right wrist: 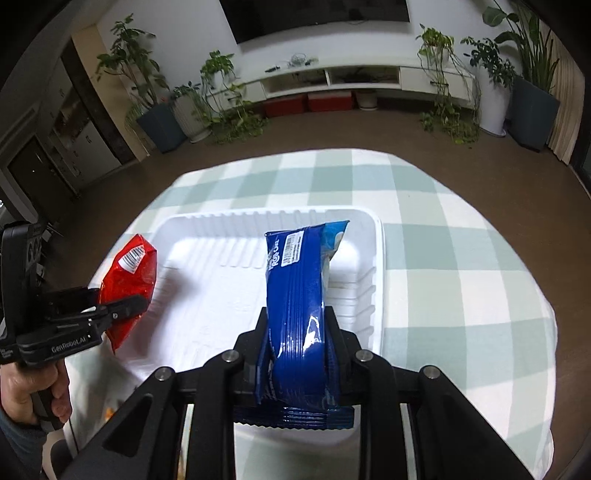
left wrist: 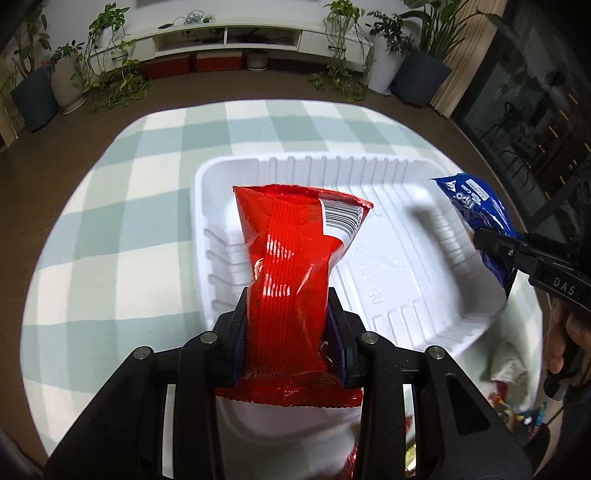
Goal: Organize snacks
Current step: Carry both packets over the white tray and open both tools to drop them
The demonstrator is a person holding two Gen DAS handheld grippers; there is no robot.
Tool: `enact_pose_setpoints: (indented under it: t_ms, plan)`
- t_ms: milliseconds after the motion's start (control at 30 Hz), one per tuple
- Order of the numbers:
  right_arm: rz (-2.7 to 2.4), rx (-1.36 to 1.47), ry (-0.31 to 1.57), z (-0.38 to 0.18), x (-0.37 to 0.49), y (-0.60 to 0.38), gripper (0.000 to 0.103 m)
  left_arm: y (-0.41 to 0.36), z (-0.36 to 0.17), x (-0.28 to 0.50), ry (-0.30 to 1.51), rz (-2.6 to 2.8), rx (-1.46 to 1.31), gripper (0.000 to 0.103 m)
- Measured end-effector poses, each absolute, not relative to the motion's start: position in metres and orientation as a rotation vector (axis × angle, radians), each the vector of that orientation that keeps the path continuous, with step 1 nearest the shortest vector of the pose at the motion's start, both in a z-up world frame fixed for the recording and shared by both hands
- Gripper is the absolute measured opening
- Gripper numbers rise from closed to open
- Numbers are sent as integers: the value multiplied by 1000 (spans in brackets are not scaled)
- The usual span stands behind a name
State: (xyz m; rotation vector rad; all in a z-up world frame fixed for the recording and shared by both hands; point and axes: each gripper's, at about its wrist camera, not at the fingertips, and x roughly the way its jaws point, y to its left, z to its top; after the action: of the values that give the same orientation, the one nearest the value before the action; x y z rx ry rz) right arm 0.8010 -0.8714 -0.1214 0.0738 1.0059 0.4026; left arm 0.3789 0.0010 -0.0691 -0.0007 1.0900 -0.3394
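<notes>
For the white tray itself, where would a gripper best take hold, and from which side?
Grip the white tray by its thin raised rim on the near long edge, coming in from the front with one finger above the lip and one below. The ribbed walls slope outward, and the inside looks too wide to pinch.

Beyond the green-and-white checked tablecloth (right wrist: 424, 258): a low white TV cabinet (right wrist: 354, 79), two red storage boxes (right wrist: 306, 103) beneath it, potted plants (right wrist: 528, 74) at both ends.

Home living room: wall TV (right wrist: 314, 14), low white media console (right wrist: 354, 79), potted plants (right wrist: 532, 74), checked-cloth counter (right wrist: 443, 258).
</notes>
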Motion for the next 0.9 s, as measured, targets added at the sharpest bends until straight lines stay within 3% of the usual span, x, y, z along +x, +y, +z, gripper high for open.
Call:
enact_pose_setpoints:
  t_ms: [567,633,767,833,867,900]
  plan:
    - [378,9,1065,-159,798,-862,30,-30,-91,366,1080,-317,133,40]
    - [380,5,1066,-159,798,-860,34,-28,-88,364,1081,-329,124,40]
    - [396,16,1056,-152,795,-860,53,-16,-72,355,1061,-324,82,41]
    - [382,4,1033,-141,791,-862,59,-10,-60,348,1031,-318,69,50]
    - [381,5,1018,-135,790,-863,60,-5,-51,341,1003,-318,59,61]
    - [379,15,997,-125,787,-868,61,0,-43,334,974,-319,49,80]
